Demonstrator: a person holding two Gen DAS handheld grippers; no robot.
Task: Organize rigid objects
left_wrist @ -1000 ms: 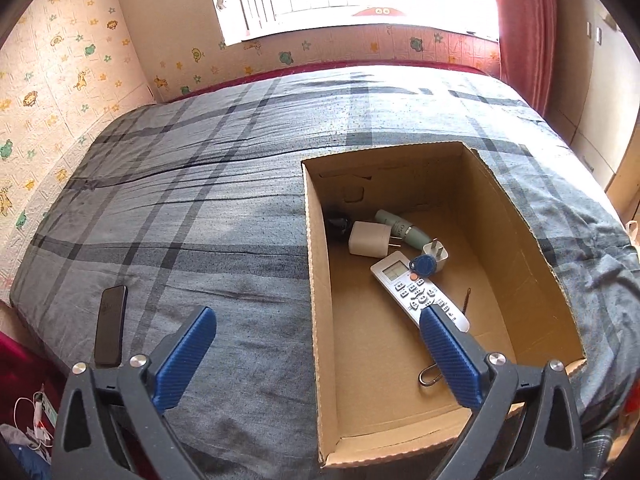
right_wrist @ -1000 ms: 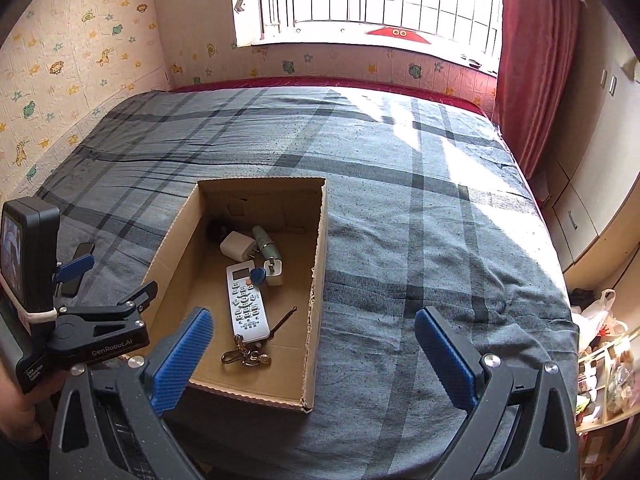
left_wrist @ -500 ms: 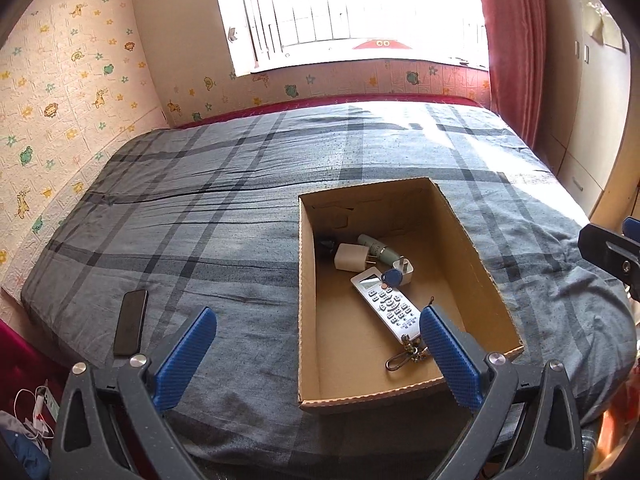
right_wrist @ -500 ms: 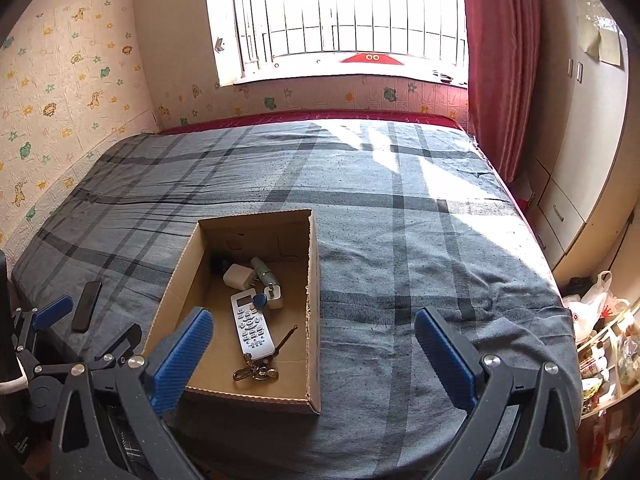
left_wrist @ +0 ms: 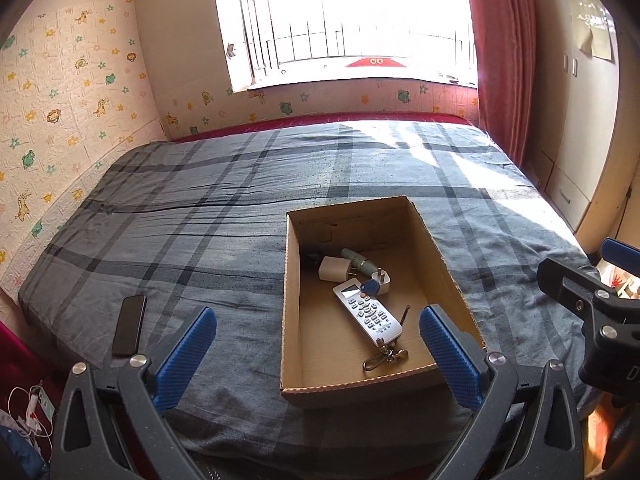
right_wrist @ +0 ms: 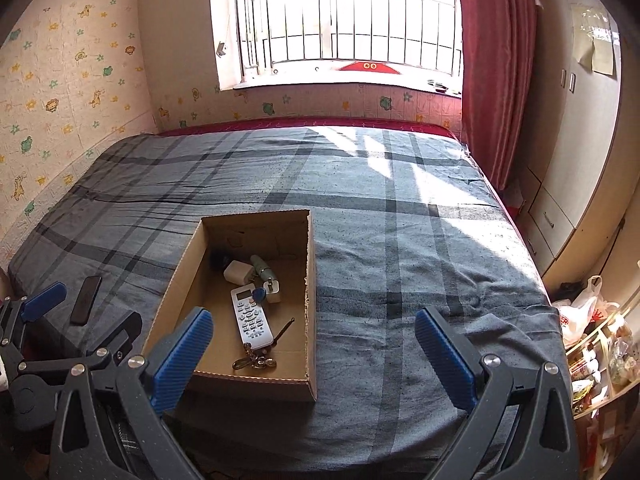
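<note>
Inside the cardboard box (left_wrist: 436, 240): white remote (left_wrist: 367, 312), possibly keys (left_wrist: 385, 356); both grippers' fingers wide.

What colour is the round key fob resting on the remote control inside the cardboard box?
Blue. The key fob shows best in the left wrist view.

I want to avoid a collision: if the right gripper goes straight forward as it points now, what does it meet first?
Probably the bed cover, right of the box; the open right gripper holds nothing. Depth is unclear.

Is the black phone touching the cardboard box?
Apart. In the left wrist view the black phone lies on the blanket well left of the cardboard box, with bare striped cloth between them.
</note>
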